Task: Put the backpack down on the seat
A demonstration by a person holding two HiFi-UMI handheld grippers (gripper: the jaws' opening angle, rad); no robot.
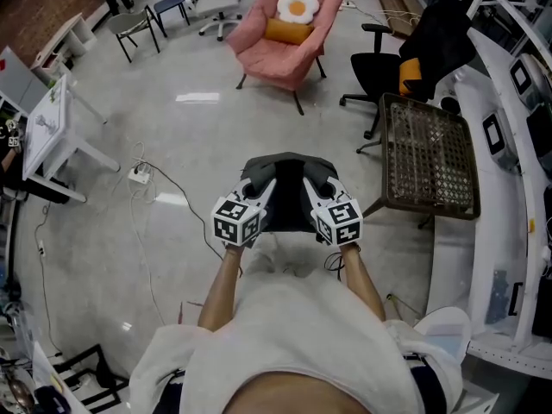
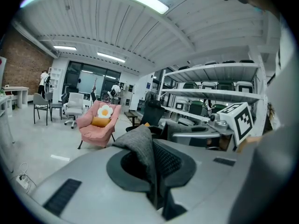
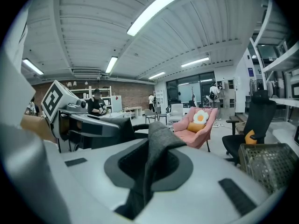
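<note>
1. My left gripper (image 1: pixel 259 198) and right gripper (image 1: pixel 317 195) are both pressed together, each pinching a thin fold (image 2: pixel 142 148) of the dark grey fabric backpack (image 1: pixel 289 192). It hangs in the air between them, just in front of me and well apart from the seat. If either fold slides out of its pinch, I judge the bag would swing on the other one and likely drop to the floor.
2. On the floor to my left lie a white power strip (image 1: pixel 139 176) and its cable. Drifting that way could catch my foot and jerk the load.
3. To my right stand a brown mesh-topped table (image 1: pixel 429 155) and a black office chair (image 1: pixel 388 67). A low-hanging bag could snag on either.
4. Farthest off, the pink upholstered armchair (image 1: pixel 280 54) already holds a white-and-yellow egg-shaped cushion (image 1: pixel 297 5) and an orange pillow (image 1: pixel 288 31). If I set the bag against them, or let go too early, it could tip forward off the seat.
</note>
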